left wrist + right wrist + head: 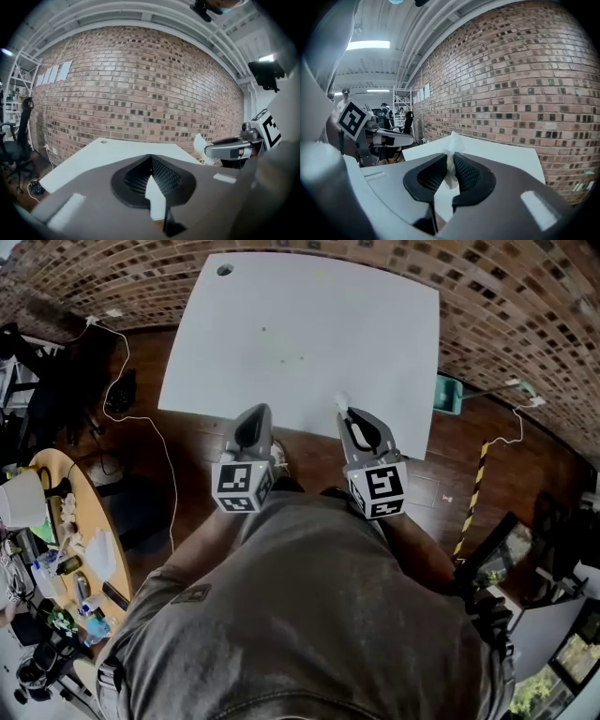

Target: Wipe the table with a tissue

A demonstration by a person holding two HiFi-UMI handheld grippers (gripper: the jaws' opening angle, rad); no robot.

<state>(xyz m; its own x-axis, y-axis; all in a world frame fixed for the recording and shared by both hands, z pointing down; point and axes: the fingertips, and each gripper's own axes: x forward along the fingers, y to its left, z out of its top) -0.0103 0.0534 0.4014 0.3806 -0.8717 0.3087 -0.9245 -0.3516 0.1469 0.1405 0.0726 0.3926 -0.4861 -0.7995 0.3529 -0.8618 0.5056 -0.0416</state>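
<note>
Grey shirt [309, 615] of the person fills the foreground, with both hand-held tools raised over the near edge of the white worktop [300, 324]. At that edge's right end, the right tool [349, 418] is clamped on a crumpled white tissue [341, 401], which sticks out beyond its tips, off the surface. Towards the edge's left end, the left tool [255, 413] has its jaws closed together, with nothing between them. A few dark specks [281, 360] mark the middle of the worktop, and a round hole [225, 269] sits in its far left corner. A brick wall [511, 70] rises behind the worktop. A cluttered round table [66, 521] stands well to the worktop's left.
</note>
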